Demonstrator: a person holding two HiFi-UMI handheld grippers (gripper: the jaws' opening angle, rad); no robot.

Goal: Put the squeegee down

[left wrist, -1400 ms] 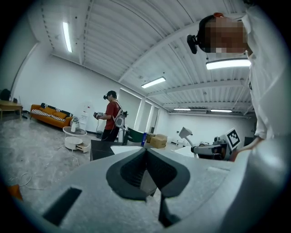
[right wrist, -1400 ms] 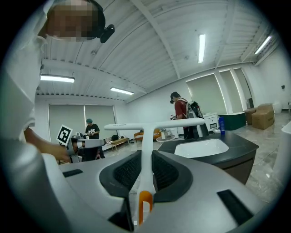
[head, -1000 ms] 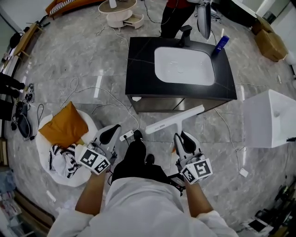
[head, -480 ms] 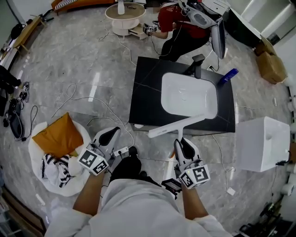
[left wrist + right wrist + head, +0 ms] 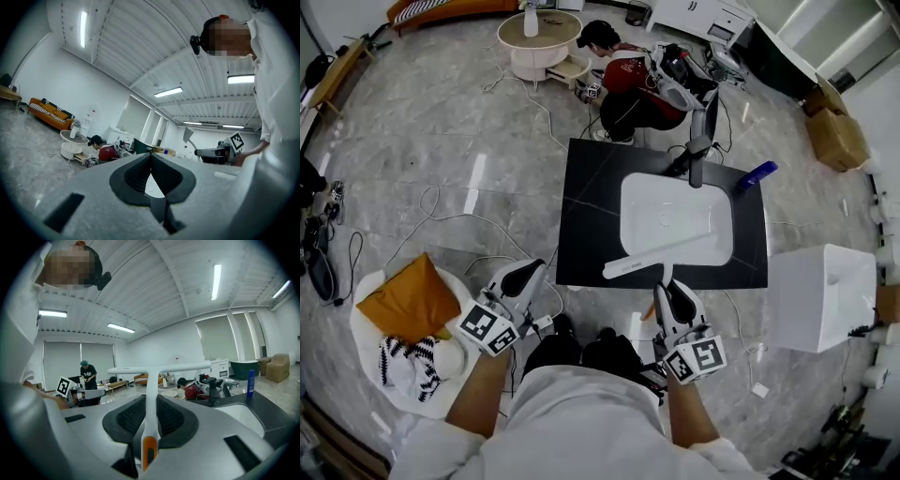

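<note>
At frame centre we find a black vanity counter (image 5: 581,216), blue bottle (image 5: 756,175) at its upper right, standing on grey marble floor (image 5: 412,122) strewn with cables (image 5: 467,217).

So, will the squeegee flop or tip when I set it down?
Probably stiff: the squeegee stands straight from the right gripper without sagging. Likely light: it looks like slim white plastic. It has a top-heavy T-shape, so it may tip unless laid flat.

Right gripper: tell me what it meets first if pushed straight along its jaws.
The squeegee in the right gripper leads, over the front rim of the white basin. Held above the black counter and left of the faucet, its path looks free; depth beyond is unclear.
</note>
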